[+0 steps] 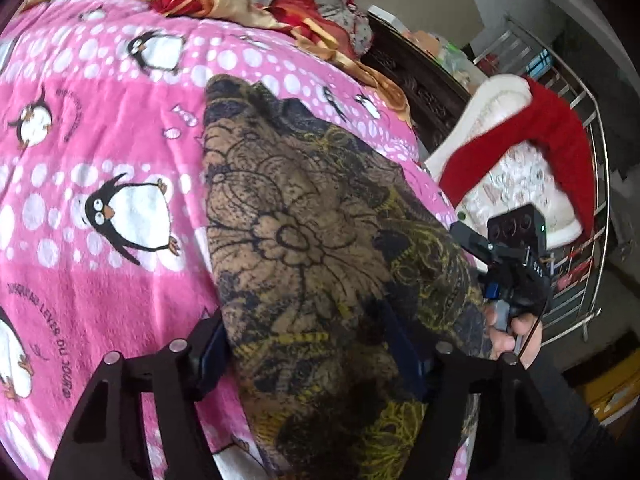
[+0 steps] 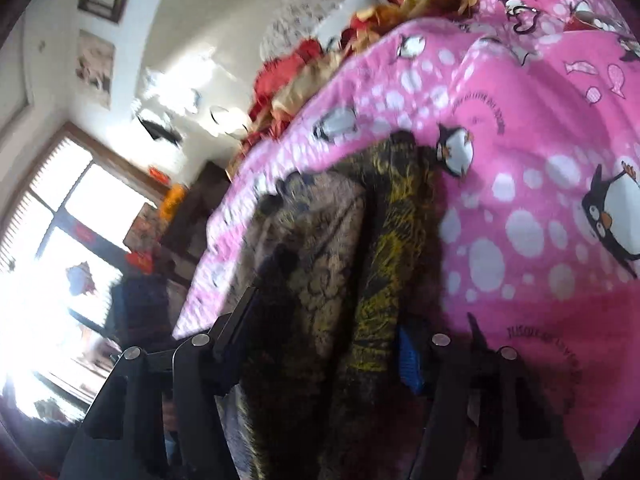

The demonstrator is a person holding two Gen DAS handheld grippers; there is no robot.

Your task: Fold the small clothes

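Left wrist: garment (image 1: 320, 240) flat on pink blanket (image 1: 100, 152) on bed, left gripper (image 1: 316, 364) straddling near hem, jaws spread, pinching nothing. Right gripper (image 2: 320, 360) likewise spread over cloth. Best closing both together on matching corners, then lifting evenly.

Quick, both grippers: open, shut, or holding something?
Left gripper: jaws apart, the patterned garment between them; a firm grip cannot be told.
Right gripper: jaws apart around the same garment; picture blurred, grip cannot be told.
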